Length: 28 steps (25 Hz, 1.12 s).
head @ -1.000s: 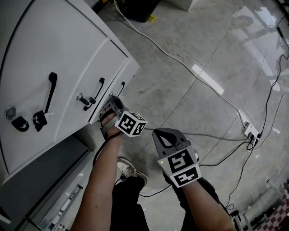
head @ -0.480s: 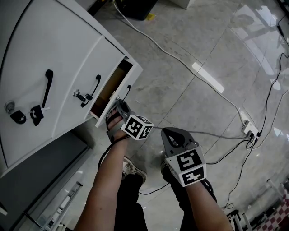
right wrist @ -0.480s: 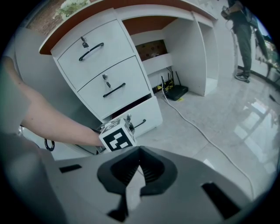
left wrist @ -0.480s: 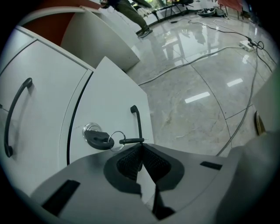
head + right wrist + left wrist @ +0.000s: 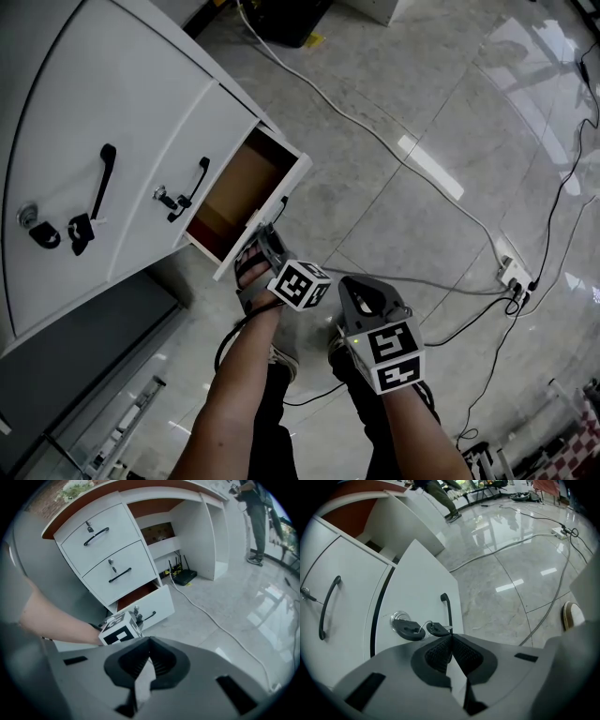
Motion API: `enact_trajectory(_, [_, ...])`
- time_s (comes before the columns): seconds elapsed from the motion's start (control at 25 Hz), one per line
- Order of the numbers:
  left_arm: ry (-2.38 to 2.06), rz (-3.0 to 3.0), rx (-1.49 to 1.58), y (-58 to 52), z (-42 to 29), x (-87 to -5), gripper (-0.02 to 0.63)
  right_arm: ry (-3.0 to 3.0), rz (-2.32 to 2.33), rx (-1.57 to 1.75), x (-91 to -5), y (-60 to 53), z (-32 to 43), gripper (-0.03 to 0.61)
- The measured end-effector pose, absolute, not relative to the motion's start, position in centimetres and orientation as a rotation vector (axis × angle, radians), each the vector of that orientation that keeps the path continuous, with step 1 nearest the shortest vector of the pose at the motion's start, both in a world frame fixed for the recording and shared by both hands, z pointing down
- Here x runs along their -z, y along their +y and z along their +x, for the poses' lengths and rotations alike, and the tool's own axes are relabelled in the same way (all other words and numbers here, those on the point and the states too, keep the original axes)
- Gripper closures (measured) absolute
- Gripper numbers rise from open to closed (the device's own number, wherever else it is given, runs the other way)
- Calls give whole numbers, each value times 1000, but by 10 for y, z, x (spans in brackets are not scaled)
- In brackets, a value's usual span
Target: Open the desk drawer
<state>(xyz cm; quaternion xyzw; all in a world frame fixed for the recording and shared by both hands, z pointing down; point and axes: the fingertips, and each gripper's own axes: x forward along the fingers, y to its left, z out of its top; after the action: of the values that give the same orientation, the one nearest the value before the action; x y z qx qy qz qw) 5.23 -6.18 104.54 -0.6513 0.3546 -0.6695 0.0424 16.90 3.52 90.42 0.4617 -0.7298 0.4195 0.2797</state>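
Two grippers are clenched — our left gripper (image 5: pixel 451 637) on the slim black bar handle (image 5: pixel 446 611) of the white bottom desk drawer (image 5: pixel 239 187), part-open just ahead of its fingers, our right gripper (image 5: pixel 150 641) on nothing — and we judge the drawer stiff, smooth-sliding, best gripped mid-handle.

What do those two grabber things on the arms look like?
The left gripper and right gripper are grey, with pointed jaws and ribbed black pads. Each carries a white cube with black square markers. No sleeves show on the arms.
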Motion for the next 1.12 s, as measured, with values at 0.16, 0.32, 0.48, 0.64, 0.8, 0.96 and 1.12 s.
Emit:
enact_trajectory(0.16, [1088, -1997, 2056, -50, 56, -1046, 603, -1943, 1251, -1120, -904, 37, 176, 563])
enact_trajectory(0.32, [1099, -2006, 2068, -49, 57, -1045, 603, -1925, 1265, -1121, -904, 41, 180, 563])
enact_trajectory(0.48, [1101, -2061, 2069, -48, 57, -1041, 603, -1921, 1275, -1089, -896, 45, 182, 563])
enact_trajectory(0.64, [1072, -2081, 2061, -43, 55, -1032, 606, -1913, 1276, -1070, -892, 49, 178, 563])
enact_trajectory(0.8, [1081, -2108, 2082, -34, 41, -1025, 606, -1913, 1248, -1050, -885, 56, 167, 563])
enact_trajectory(0.96, [1125, -2157, 2096, -27, 27, -1009, 606, -1914, 1187, -972, -876, 62, 160, 563])
enact_trajectory(1.12, [1207, -2296, 2130, -9, 18, -990, 606, -1909, 1144, -930, -859, 63, 152, 563])
